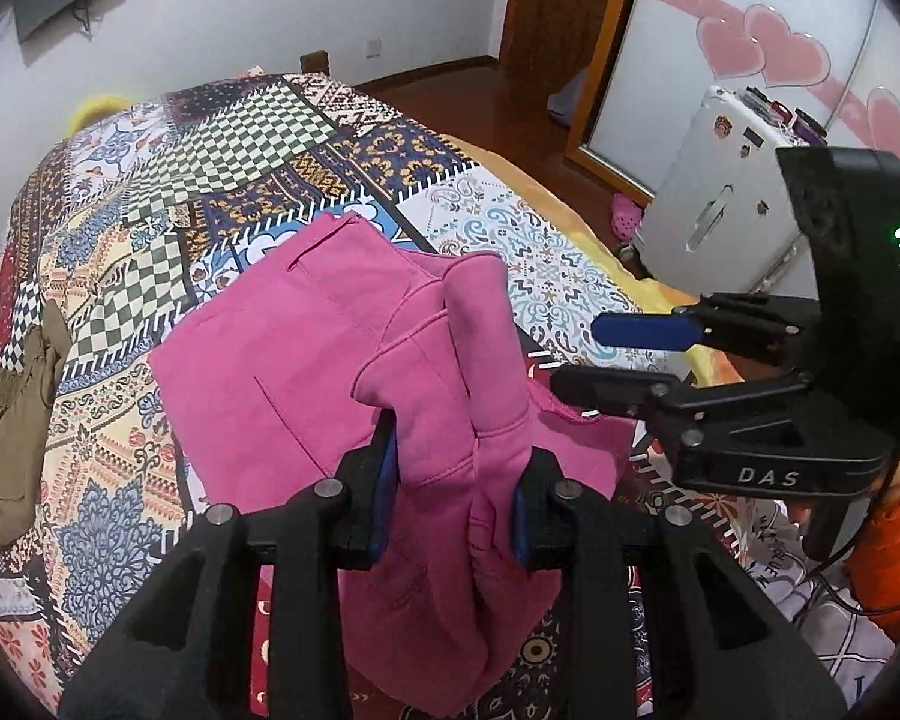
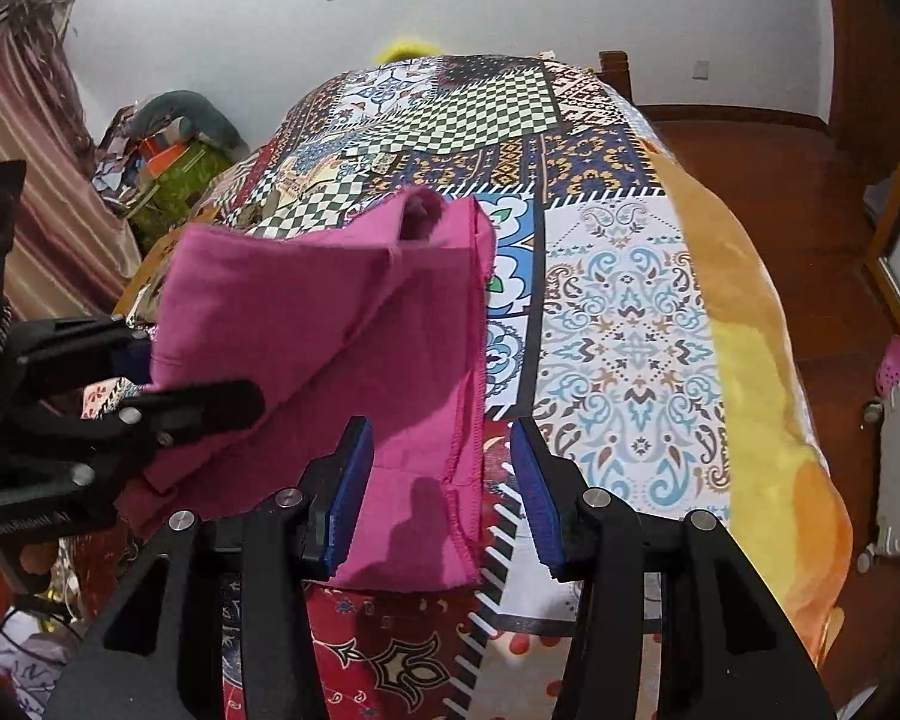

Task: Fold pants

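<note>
Left hand-held gripper (image 1: 456,489) seemingly around pants (image 1: 354,348)

White letters "DAS" stand on the black body of the right gripper (image 1: 576,360).

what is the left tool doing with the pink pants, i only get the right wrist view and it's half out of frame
Observer: In the left wrist view the left tool is shut on a bunched fold of the pink pants, cloth pinched between both blue pads.
Operator: and is my right tool on the cloth yet
Observer: No. Seen from the side, the right tool is open with nothing between its fingers, beside the pants' right edge over the patchwork bedspread.
</note>
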Tool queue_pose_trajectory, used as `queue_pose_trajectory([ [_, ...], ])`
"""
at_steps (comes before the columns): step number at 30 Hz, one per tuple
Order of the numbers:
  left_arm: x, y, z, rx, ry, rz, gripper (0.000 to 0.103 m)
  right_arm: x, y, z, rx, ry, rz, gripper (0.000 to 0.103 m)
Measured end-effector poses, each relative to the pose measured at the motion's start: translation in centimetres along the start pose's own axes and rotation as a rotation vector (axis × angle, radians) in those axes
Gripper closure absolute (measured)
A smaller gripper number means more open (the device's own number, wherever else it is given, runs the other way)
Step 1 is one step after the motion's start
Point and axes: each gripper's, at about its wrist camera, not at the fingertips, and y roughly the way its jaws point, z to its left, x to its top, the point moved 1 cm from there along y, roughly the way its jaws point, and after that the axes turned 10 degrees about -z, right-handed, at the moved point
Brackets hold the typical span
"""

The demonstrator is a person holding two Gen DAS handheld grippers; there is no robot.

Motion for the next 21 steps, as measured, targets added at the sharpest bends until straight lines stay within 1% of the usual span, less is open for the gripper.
queue_pose_trajectory([
  [3, 0.1, 0.0, 0.0, 0.001, -0.010, 0.004, 0.069, 0.0, -0.4, -0.1, -0.004, 0.002, -0.004, 0.059],
  [5, 0.1, -0.1, 0.2, -0.003, -0.030, 0.005, 0.062, 0.0, -0.5, -0.2, -0.009, 0.002, -0.006, 0.059],
  [8, 0.2, -0.2, 0.5, -0.032, -0.072, 0.009, 0.061, 0.1, -0.6, -0.3, -0.018, 0.002, -0.008, 0.059],
  [13, 0.4, -0.9, 0.6, -0.042, -0.093, 0.001, 0.060, 0.1, -0.8, -0.2, -0.033, -0.009, -0.011, 0.059],
  [16, 0.6, -2.2, 0.6, -0.045, -0.090, -0.028, 0.060, 0.1, -0.9, -0.1, -0.044, -0.018, -0.009, 0.059],
  [18, 0.9, -3.3, 0.9, -0.047, -0.096, -0.060, 0.056, 0.1, -1.0, -0.1, -0.046, -0.019, -0.009, 0.059],
  [20, 1.1, -4.4, 1.4, -0.031, -0.105, -0.095, 0.049, 0.0, -1.1, -0.2, -0.050, -0.023, -0.006, 0.059],
  [21, 1.3, -5.0, 1.8, -0.023, -0.110, -0.112, 0.049, -0.1, -1.1, -0.2, -0.055, -0.026, -0.003, 0.059],
])
